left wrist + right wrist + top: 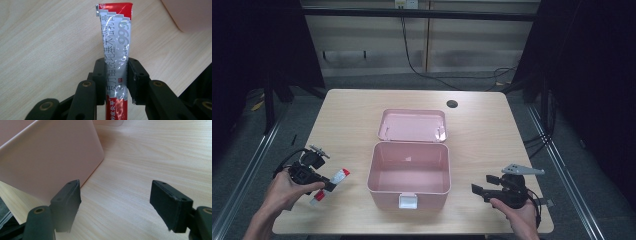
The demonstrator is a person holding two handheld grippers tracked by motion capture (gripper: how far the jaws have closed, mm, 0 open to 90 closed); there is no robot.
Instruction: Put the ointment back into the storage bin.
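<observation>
On the wooden table [482, 130], left gripper [115, 82] clamps a red-and-silver tube [116, 47] beside the pink box [408, 172]; right gripper [115, 202] gapes.

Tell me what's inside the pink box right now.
Nothing that I can see: the box stands open, lid back, its pink floor bare. The near wall hides a strip of floor just behind it. The tube sits clamped in the left gripper, outside the box.

Wide open tabletop [347, 112] along the far edge and down both side edges, plenty of passage there. The pink box [408, 172] sits mid-table toward the near edge, lid [413, 125] flung back flat behind it, blocking the centre. Its mouth gapes open from above. A small dark hole [452, 104] marks the far right.
</observation>
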